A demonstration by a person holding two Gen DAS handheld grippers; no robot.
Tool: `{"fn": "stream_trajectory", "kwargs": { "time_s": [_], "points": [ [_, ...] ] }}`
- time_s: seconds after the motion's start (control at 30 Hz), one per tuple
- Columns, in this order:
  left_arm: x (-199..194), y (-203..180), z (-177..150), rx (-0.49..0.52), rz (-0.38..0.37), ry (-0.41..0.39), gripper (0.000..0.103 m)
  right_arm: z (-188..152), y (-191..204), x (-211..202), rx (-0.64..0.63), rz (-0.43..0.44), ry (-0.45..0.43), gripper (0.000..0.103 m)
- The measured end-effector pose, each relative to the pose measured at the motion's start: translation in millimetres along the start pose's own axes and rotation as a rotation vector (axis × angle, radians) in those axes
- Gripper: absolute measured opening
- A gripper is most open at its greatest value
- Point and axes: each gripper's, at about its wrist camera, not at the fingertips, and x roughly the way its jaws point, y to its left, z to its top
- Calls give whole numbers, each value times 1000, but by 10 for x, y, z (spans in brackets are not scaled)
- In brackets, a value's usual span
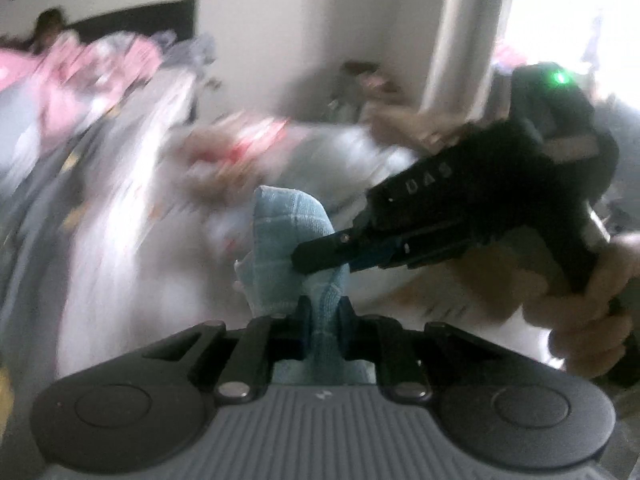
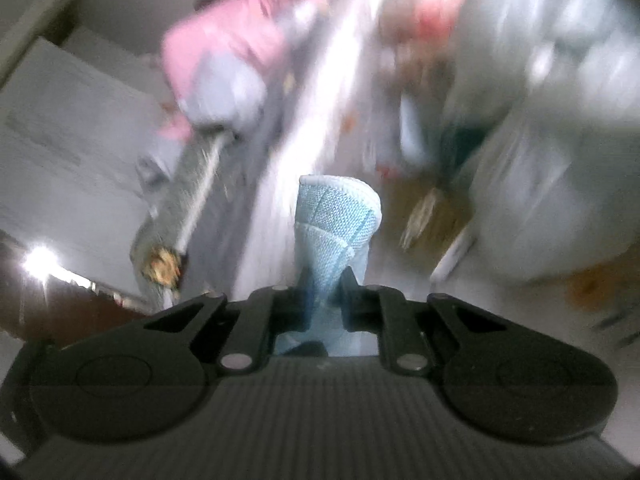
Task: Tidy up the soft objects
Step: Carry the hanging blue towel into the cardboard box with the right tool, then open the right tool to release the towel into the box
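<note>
Pinching the light-blue knitted cloth [image 1: 296, 232] at lower centre, our left gripper [image 1: 323, 312] clamps one end; our right gripper [image 1: 320, 258] bites it from the right, background blurred.

Pink clothes [image 1: 80, 68] lie heaped on a pale bed [image 1: 120, 220].
</note>
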Motion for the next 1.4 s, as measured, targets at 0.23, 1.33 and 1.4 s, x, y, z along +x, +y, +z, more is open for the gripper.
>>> {"fn": "stream_trajectory", "kwargs": {
  "time_s": [0.23, 1.33, 1.4],
  "points": [
    [470, -976, 825, 77, -222, -45, 15, 379, -425, -1432, -23, -122, -224, 12],
    [1617, -1642, 1226, 54, -278, 83, 46, 1400, -2254, -1626, -329, -977, 85, 49],
    [1542, -1542, 1207, 54, -263, 62, 47, 1390, -2125, -1758, -340, -960, 22, 50]
  ]
}}
